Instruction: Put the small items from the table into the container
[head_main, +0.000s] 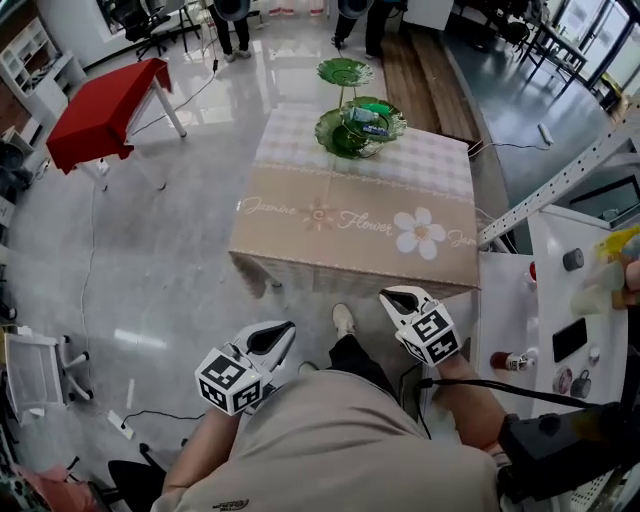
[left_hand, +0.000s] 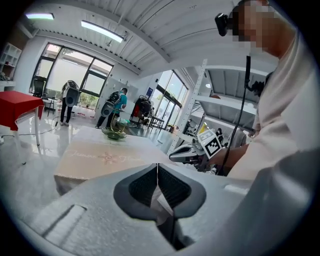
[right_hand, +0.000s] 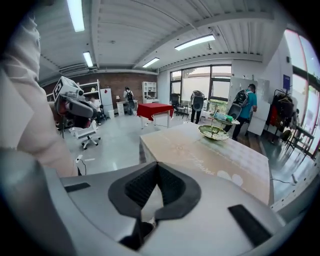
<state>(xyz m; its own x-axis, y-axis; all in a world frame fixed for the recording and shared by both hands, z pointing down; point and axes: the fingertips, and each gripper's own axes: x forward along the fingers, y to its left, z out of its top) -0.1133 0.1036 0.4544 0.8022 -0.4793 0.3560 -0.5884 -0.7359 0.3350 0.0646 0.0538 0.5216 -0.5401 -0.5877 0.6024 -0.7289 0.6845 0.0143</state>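
Observation:
The table (head_main: 300, 245) wears a beige flowered cloth. A green tiered stand (head_main: 358, 128) rises near its far edge, with a few small items (head_main: 366, 114) in its lower dish. The stand also shows in the left gripper view (left_hand: 114, 132) and the right gripper view (right_hand: 214, 131). Both grippers hang close to my body, short of the table's near edge. My left gripper (head_main: 283, 331) (left_hand: 157, 169) is shut with nothing between its pads. My right gripper (head_main: 393, 296) (right_hand: 157, 167) is shut and empty too, and it appears in the left gripper view (left_hand: 186, 154).
A red-clothed table (head_main: 100, 110) stands at the far left. A white counter (head_main: 545, 300) with small bottles and a slanting metal rack post (head_main: 560, 185) lie to the right. People (head_main: 232, 25) stand beyond the table. An office chair (head_main: 35, 365) sits at the left.

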